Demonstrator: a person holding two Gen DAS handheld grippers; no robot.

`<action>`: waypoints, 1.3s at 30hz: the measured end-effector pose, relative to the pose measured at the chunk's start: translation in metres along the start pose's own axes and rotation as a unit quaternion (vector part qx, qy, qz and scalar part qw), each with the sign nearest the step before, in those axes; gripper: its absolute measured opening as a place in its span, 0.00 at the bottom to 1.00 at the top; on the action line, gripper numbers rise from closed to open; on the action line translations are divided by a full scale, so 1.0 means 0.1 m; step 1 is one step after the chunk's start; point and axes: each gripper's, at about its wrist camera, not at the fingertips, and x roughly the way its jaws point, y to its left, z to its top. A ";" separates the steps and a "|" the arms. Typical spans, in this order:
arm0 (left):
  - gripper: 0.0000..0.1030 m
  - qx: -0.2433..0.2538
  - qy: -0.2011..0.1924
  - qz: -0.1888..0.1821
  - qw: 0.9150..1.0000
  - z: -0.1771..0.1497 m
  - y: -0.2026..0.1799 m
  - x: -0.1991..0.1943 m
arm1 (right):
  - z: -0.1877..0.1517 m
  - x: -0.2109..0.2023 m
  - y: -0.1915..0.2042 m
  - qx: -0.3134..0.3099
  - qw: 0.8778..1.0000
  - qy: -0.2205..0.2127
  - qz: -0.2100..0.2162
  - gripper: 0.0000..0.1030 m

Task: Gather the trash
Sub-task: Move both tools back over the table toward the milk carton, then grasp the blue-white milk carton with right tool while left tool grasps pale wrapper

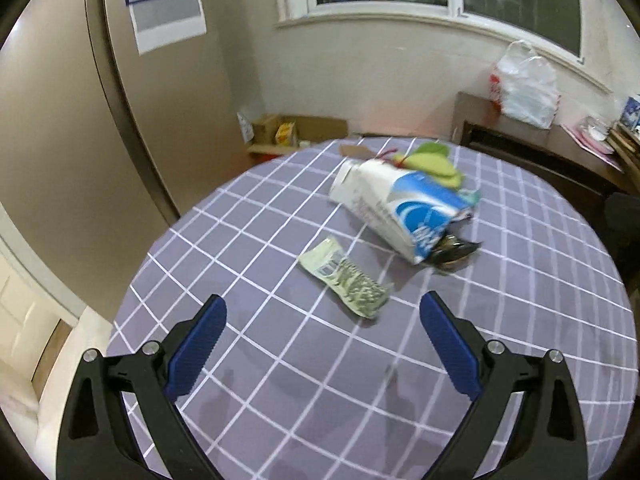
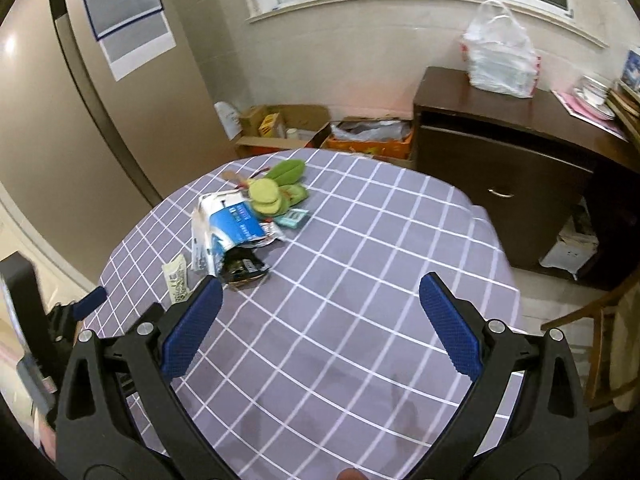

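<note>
Blue pads spread wide on both my grippers, nothing in either.

Both tools hang over the checked tablecloth point(image 1: 280, 380), my left gripper point(image 1: 322, 316) and my right gripper point(image 2: 320, 300) each with its jaws fully apart and empty, which I judge suits an approach before any pick. Nearest ahead of my left fingers lies a crumpled paper wrapper point(image 1: 346, 276), flat on the cloth and just beyond the tips. Farther on, a blue-and-white milk carton point(image 1: 404, 208) lies on its side, with a dark foil wrapper point(image 1: 454, 254) touching its open end. Behind the carton sit green fabric pieces point(image 1: 436, 160). From my right gripper all this trash is ahead and to the left, so the left looks better placed for the paper wrapper.
</note>
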 end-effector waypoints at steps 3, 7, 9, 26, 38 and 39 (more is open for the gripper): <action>0.93 -0.003 0.016 -0.003 1.000 0.04 -0.01 0.19 | 0.01 0.09 0.05 -0.008 1.000 0.008 0.005 0.94; 0.88 -0.001 0.032 -0.007 0.999 0.06 -0.07 0.38 | 0.02 0.20 0.09 -0.013 1.000 0.016 0.010 0.94; 0.60 -0.003 0.049 -0.020 0.999 0.06 -0.09 0.46 | 0.03 0.26 0.11 -0.015 1.000 0.020 0.015 0.94; 0.12 -0.033 0.040 -0.049 0.997 -0.15 0.55 0.35 | 0.09 1.27 1.01 -0.065 0.994 0.067 0.065 0.94; 0.11 -0.046 0.033 -0.057 0.997 -0.22 0.68 0.26 | 0.10 1.27 0.96 -0.045 0.993 0.058 0.091 0.35; 0.11 -0.047 0.032 -0.059 0.997 -0.22 0.68 0.26 | 0.09 1.24 0.96 -0.047 0.993 0.055 0.094 0.34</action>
